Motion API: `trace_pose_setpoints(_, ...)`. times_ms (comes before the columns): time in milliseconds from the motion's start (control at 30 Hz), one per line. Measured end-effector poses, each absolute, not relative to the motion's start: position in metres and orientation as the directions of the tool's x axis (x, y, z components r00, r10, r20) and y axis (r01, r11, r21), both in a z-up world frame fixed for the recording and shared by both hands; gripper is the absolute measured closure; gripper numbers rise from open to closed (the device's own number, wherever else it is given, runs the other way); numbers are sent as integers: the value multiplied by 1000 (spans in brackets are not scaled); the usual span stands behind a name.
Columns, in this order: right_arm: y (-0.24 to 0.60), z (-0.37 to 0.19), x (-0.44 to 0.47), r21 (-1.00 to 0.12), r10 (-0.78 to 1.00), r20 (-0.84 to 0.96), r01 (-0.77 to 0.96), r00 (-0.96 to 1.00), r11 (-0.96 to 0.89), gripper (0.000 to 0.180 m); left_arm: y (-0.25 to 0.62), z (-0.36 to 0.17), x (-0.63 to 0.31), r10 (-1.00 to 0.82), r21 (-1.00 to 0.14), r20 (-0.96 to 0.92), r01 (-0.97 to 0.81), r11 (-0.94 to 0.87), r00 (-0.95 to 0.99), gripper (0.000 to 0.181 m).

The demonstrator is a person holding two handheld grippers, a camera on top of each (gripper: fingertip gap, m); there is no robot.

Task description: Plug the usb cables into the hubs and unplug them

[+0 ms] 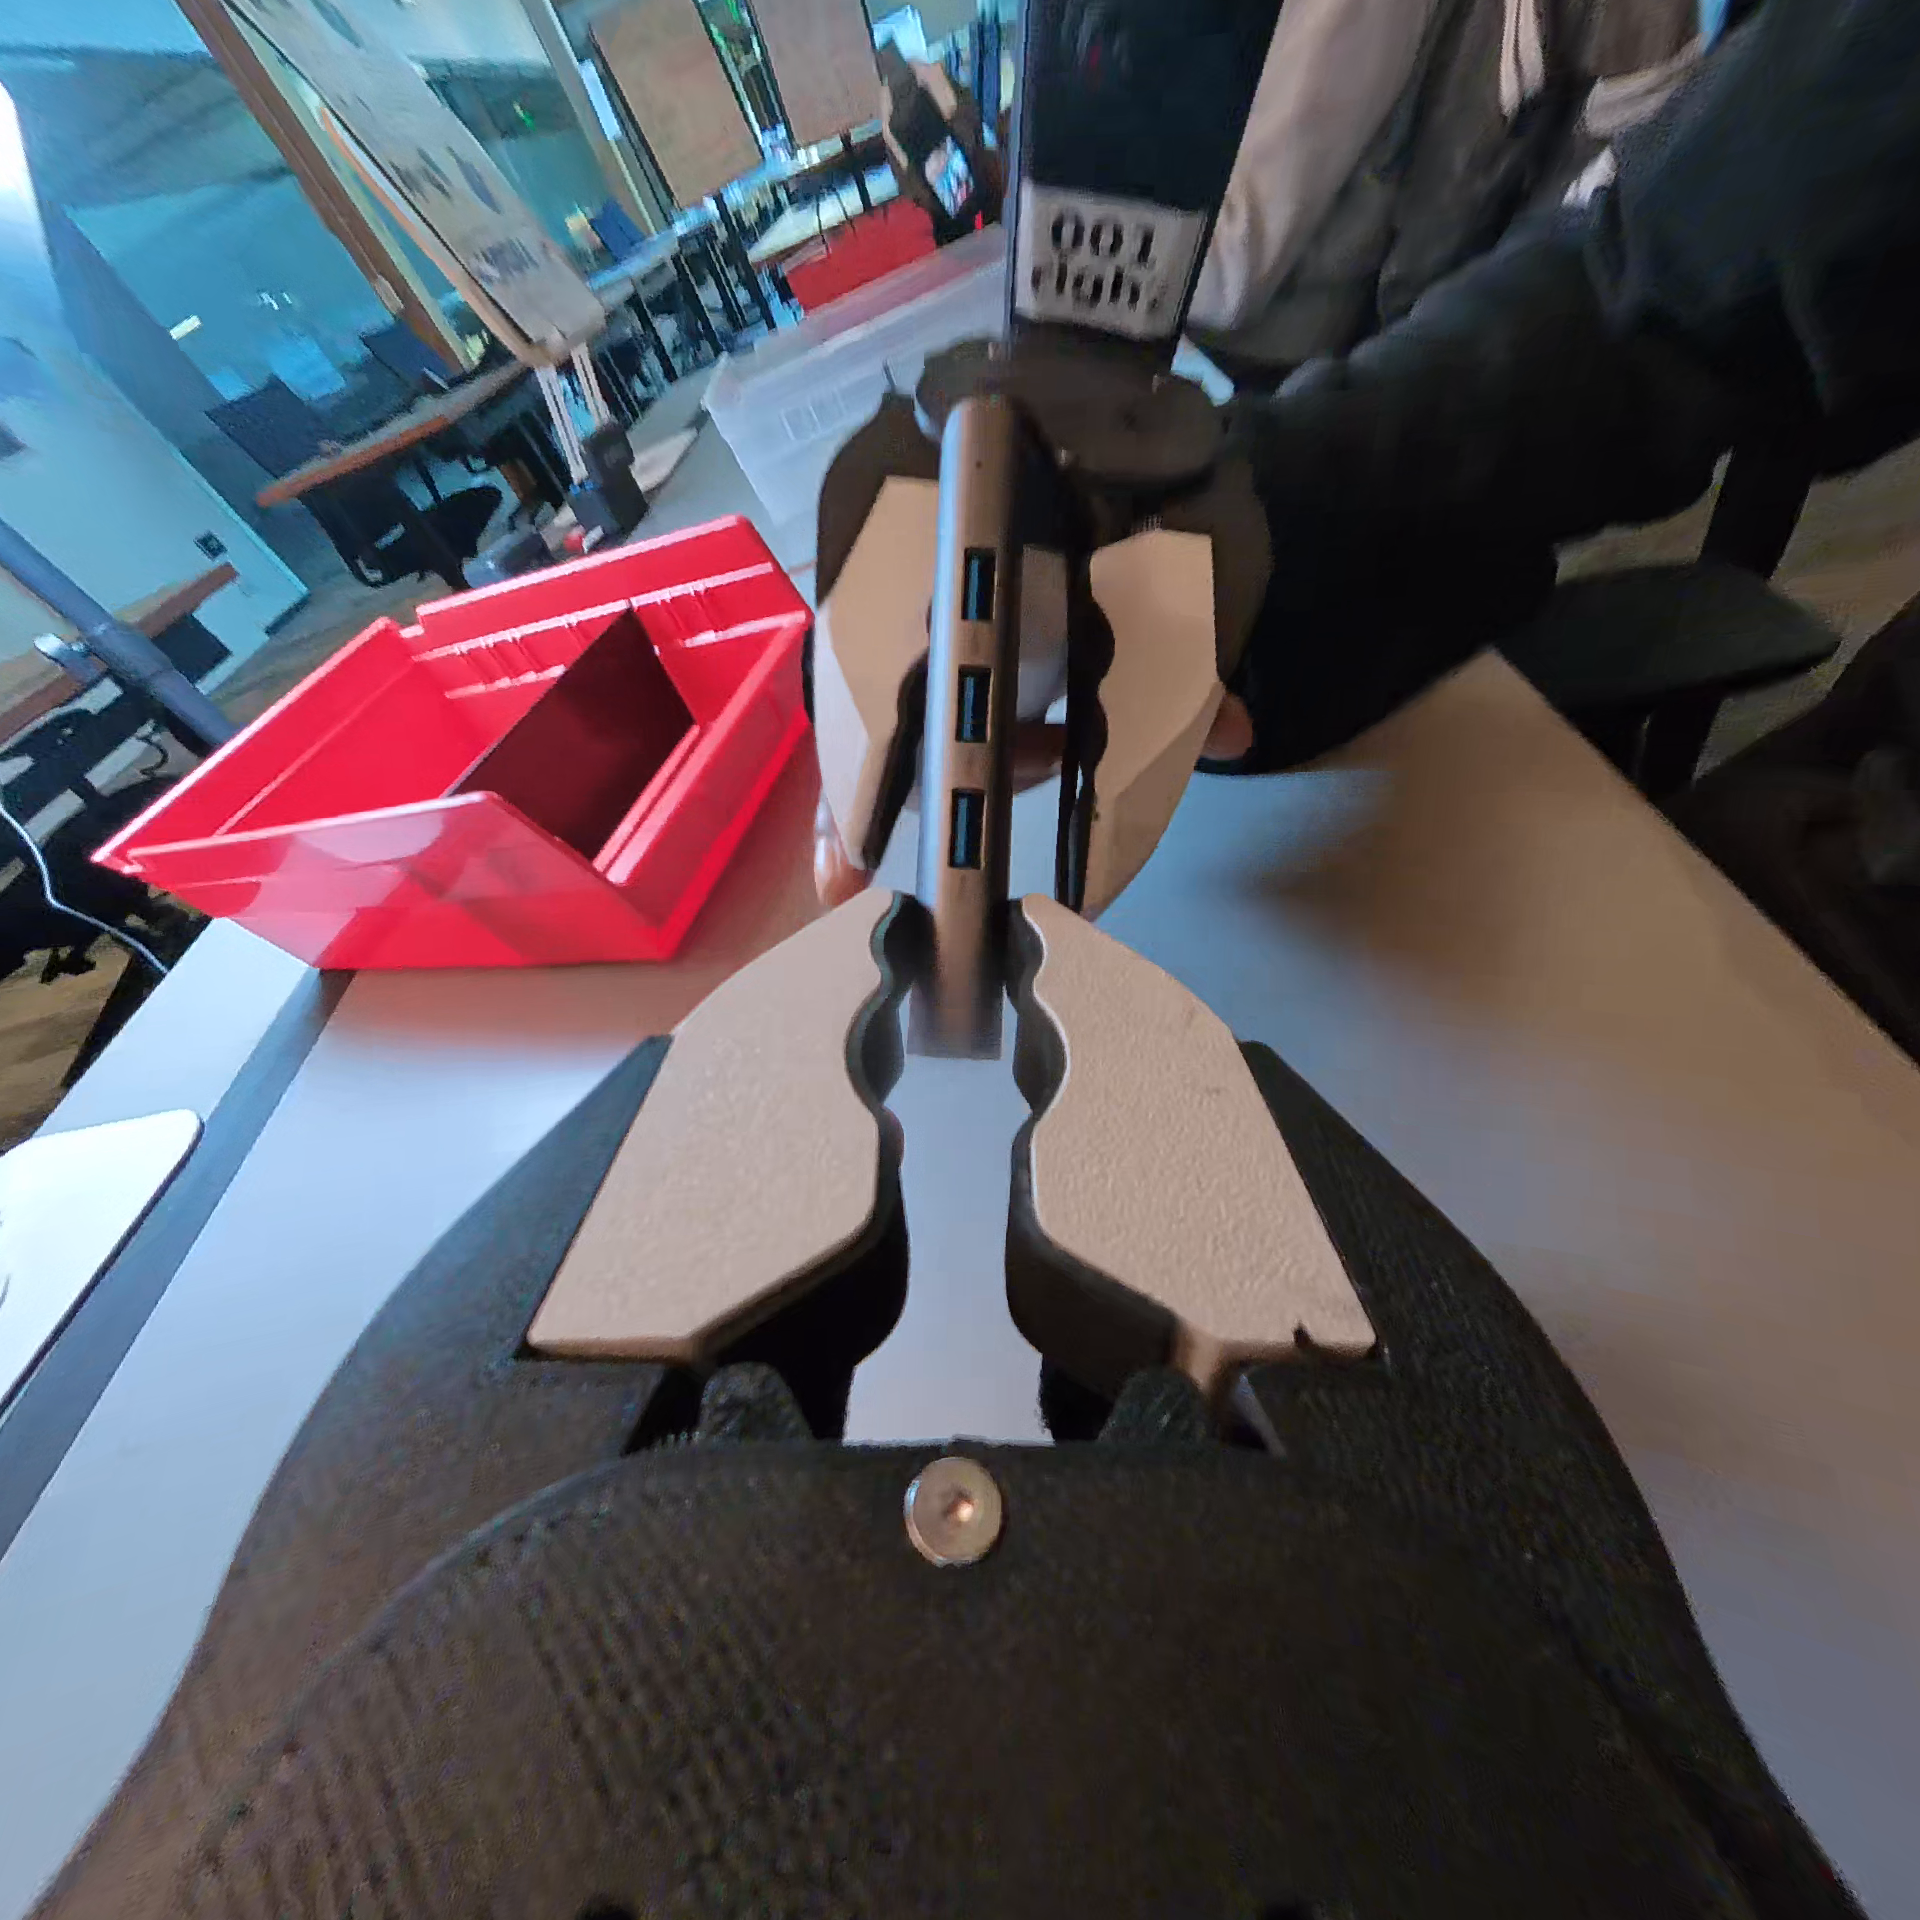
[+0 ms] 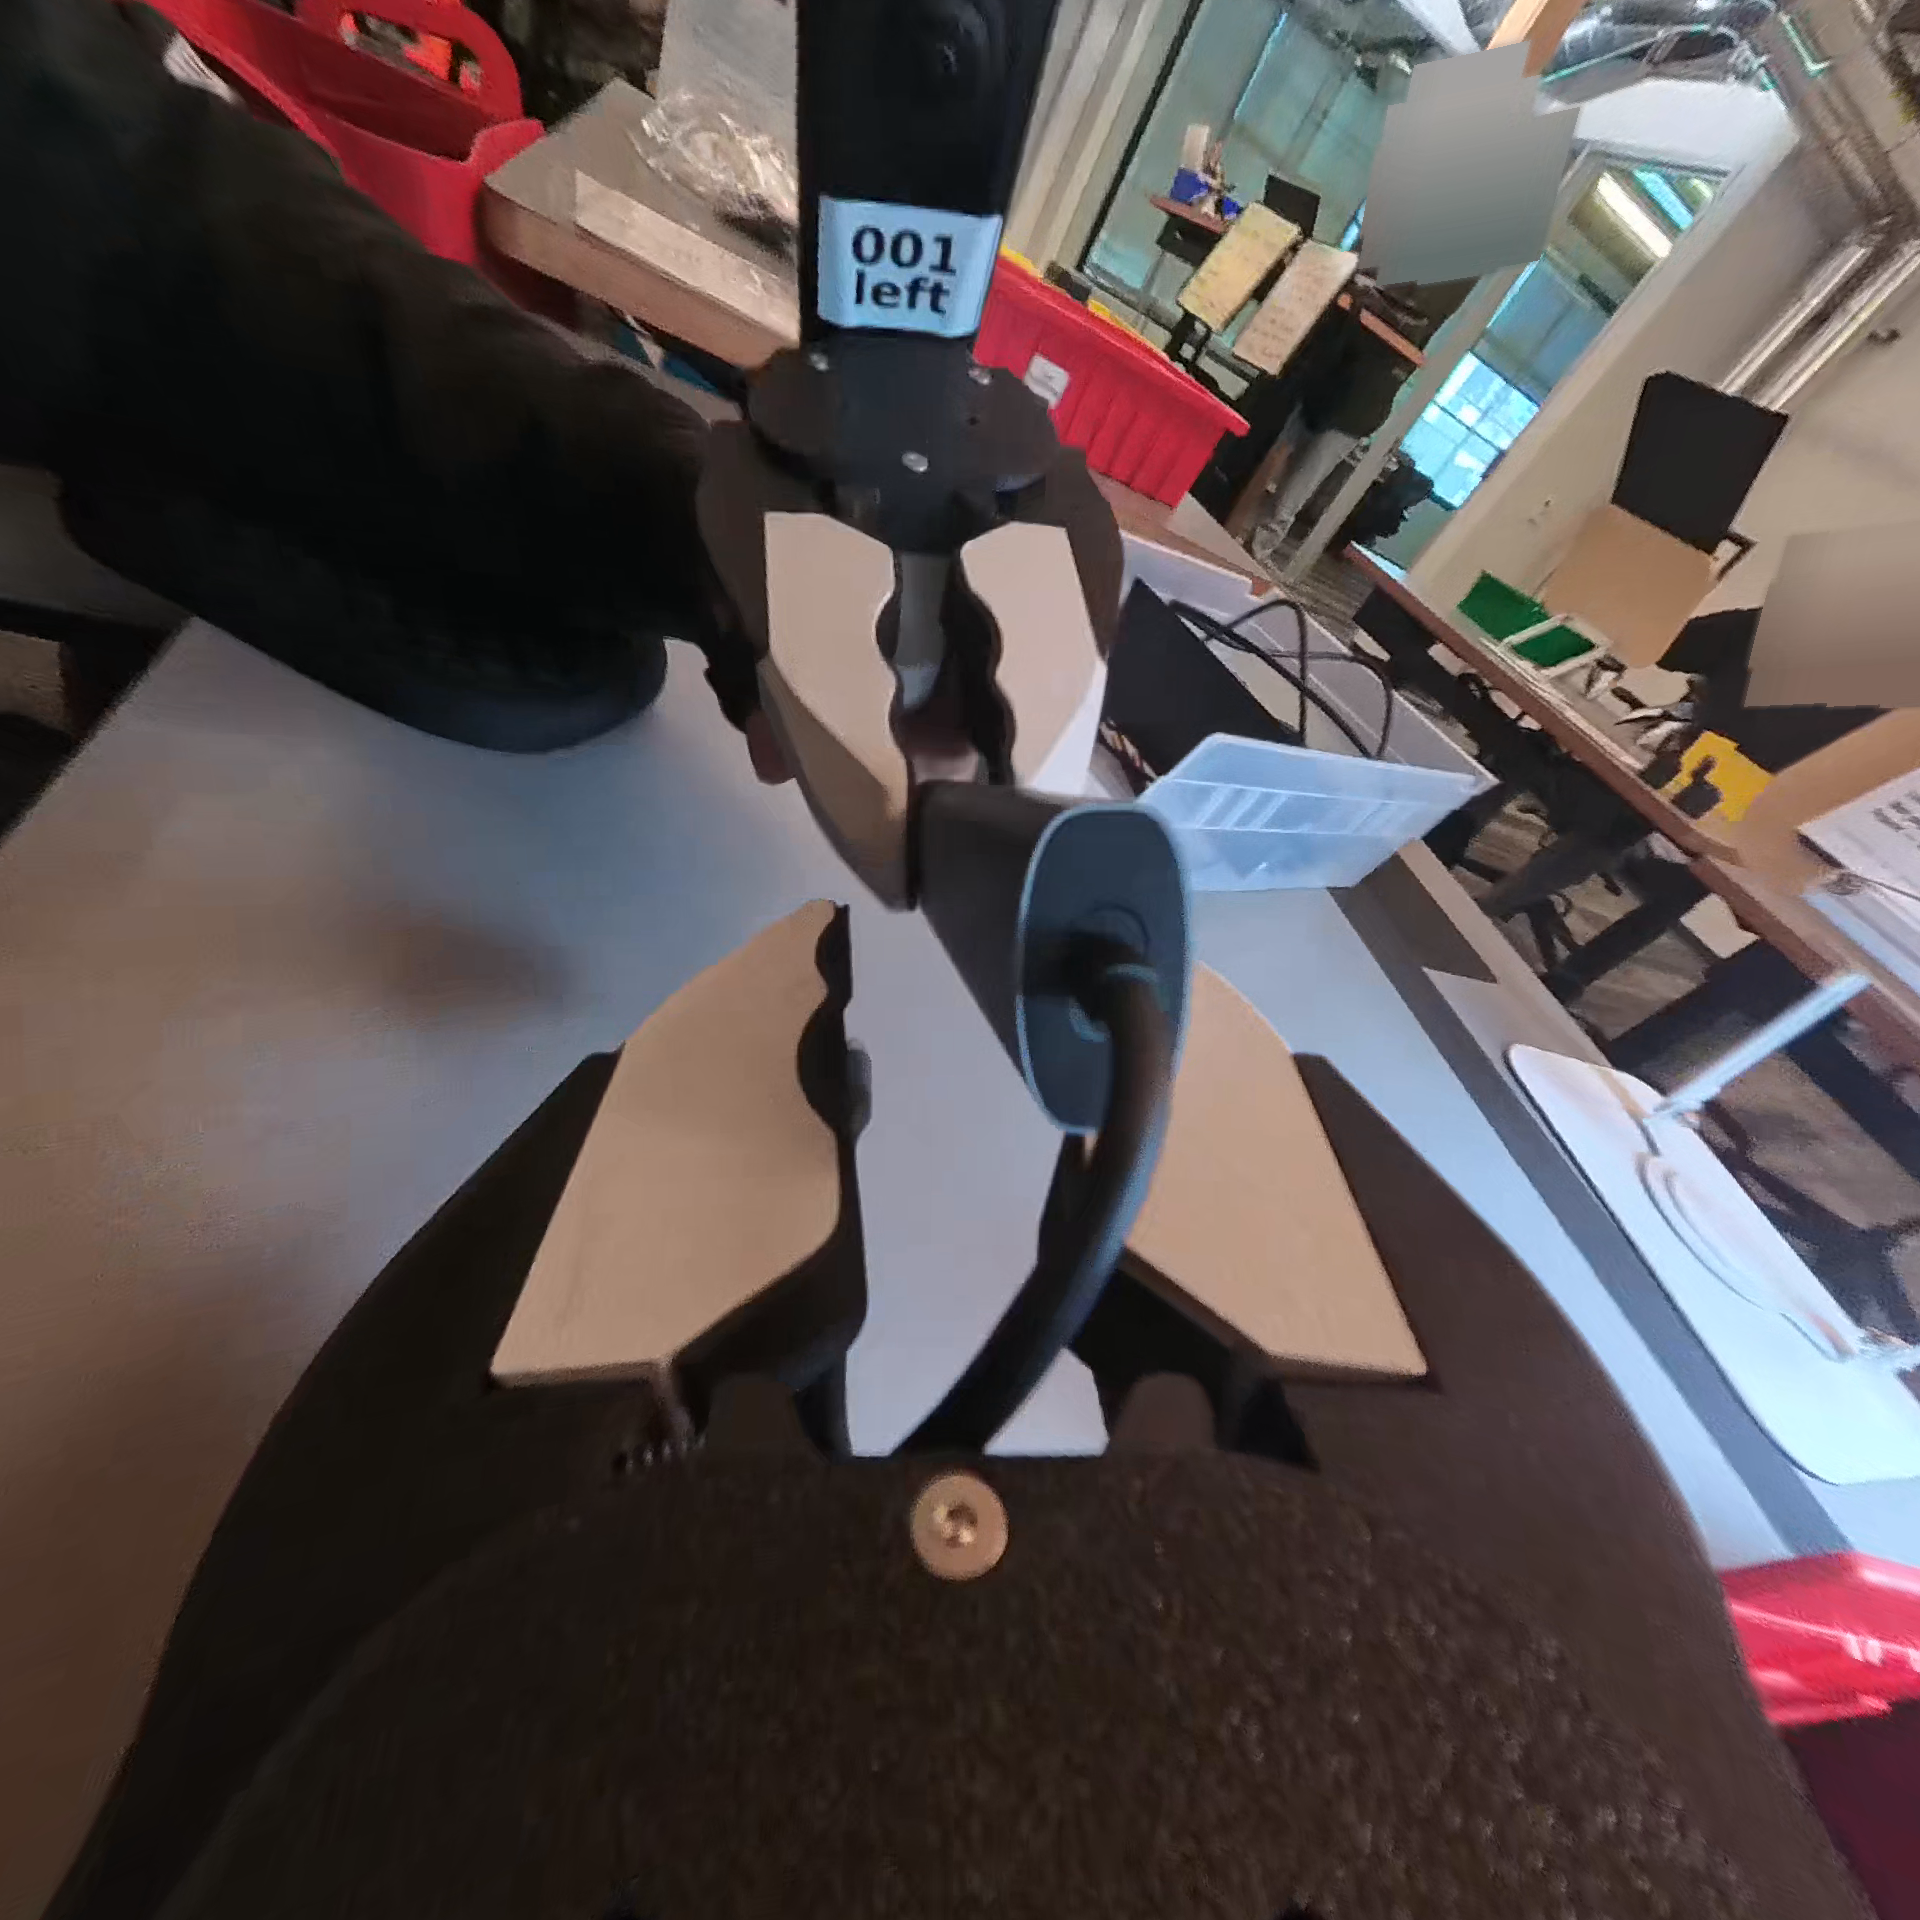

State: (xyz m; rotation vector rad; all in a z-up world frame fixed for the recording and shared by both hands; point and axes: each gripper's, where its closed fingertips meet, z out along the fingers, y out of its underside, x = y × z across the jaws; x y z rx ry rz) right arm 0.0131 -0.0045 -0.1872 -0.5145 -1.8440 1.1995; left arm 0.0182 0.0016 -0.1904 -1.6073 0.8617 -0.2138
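A grey metal hub (image 1: 961, 727) with three blue ports is seen at 12 o'clock of centre in the left wrist view. The left gripper (image 1: 956, 925) is shown with tan, fine-grained finger plates on a black ribbed body; the right gripper (image 1: 1023, 717) bears the same tan plates. A glossy red bin (image 1: 312, 883) with a dark inside is noted at 10 o'clock on the pale grey table (image 1: 1455, 1039). A black sleeve (image 1: 1507, 499) is seen at 2 o'clock. In the right wrist view, a black cable (image 2: 1091, 1195) leaves the hub's grey end, and a clear plastic box (image 2: 1309, 810) is noted at 2 o'clock.
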Motion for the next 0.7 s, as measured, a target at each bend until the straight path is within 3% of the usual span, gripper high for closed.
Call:
trace_pose_setpoints(300,6,-215,7,-775,658,549,-18,-514,632,160,16,-229,13,-614,-839,-364,-533,-111,701,164)
trace_pose_setpoints(433,14,-218,3,-730,644,596,10,-479,683,162,23,-235,3,-590,-854,-298,-486,-187,750,157)
trace_pose_setpoints(533,31,-205,1,-732,676,621,16,-396,681,162,20,-210,-22,-528,-892,-277,-420,-170,803,146)
trace_pose_setpoints(700,69,-184,2,-736,722,648,44,-241,675,162,-1,-144,-115,-261,-922,-314,-359,-146,913,149)
